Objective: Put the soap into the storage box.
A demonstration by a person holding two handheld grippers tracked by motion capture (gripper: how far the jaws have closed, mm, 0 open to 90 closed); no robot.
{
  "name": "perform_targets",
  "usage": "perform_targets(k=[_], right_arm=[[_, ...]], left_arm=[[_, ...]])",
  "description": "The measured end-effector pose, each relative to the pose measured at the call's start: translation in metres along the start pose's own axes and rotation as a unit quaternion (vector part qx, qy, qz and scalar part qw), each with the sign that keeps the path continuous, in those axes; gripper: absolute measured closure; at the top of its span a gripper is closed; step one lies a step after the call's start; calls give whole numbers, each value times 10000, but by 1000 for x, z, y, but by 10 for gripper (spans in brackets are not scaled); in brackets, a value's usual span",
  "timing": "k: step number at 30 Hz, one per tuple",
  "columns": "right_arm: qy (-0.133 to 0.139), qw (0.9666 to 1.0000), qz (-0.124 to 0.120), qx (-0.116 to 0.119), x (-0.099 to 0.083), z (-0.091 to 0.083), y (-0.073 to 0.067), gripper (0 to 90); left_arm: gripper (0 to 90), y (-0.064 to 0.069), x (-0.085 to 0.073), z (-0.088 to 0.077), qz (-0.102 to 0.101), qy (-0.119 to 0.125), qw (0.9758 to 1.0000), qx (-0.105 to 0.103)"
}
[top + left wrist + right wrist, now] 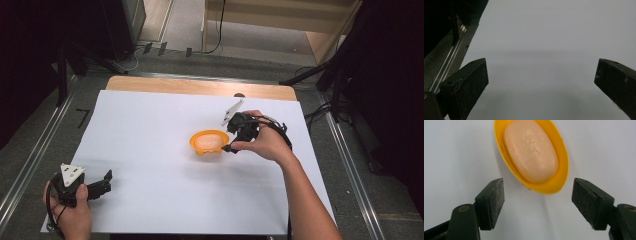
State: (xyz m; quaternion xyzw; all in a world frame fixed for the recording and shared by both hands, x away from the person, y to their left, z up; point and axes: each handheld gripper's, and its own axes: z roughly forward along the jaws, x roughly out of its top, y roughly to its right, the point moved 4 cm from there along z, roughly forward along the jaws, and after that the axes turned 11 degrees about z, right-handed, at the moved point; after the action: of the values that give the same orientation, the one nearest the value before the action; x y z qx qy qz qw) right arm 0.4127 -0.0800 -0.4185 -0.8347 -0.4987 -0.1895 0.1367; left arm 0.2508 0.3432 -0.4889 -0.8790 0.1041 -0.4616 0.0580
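An orange-yellow soap dish (206,142) (560,176) sits near the middle of the white sheet, with a pale peach bar of soap (208,141) (531,150) lying in it. My right gripper (231,142) (537,201) is just right of the dish, open, its jaws standing wide on either side of the dish's near end without touching it. My left gripper (102,184) (540,82) rests at the sheet's near left corner, open, with nothing but bare sheet between its jaws.
The white sheet (150,150) covers most of the wooden table (200,86). Metal rails (30,155) run along the left and right sides. Dark stands and cables crowd the floor beyond the far edge.
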Motion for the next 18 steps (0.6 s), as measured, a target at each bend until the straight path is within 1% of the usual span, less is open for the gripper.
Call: perform_targets(k=[2,3,4,5,6,8,10,11,12,15,17,18], right_arm=[[44,9999,121,47,-6,-1,-1,259],[70,9998,172,39,-9,-1,-1,245],[59,9998,173,4,-12,-2,-1,215],[69,9998,201,-31,-14,-2,-1,210],[193,9995,259,-21,-18,-3,0,208],[271,9988,405,39,-24,-5,1,194],[293,9985,455,12,-29,-6,2,170],[386,9975,593,56,-33,-7,3,167],[416,9967,696,53,-37,-7,4,167],[416,9958,820,12,-46,-9,6,157],[492,9939,981,81,-53,-11,7,151],[526,9930,1056,77,-58,-13,8,147]], left_arm=[[0,0,0,0,-1,8,10000,-7],[0,0,0,0,0,3,10000,0],[0,0,0,0,1,0,10000,3],[0,0,0,0,3,-10,10000,1],[0,0,0,0,8,-5,10000,5],[0,0,0,0,4,-6,10000,1],[0,0,0,0,3,-7,10000,3],[0,0,0,0,7,-1,10000,14],[0,0,0,0,12,-7,10000,15],[0,0,0,0,26,-6,10000,13],[0,0,0,0,28,-2,10000,15],[0,0,0,0,26,-7,10000,14]])
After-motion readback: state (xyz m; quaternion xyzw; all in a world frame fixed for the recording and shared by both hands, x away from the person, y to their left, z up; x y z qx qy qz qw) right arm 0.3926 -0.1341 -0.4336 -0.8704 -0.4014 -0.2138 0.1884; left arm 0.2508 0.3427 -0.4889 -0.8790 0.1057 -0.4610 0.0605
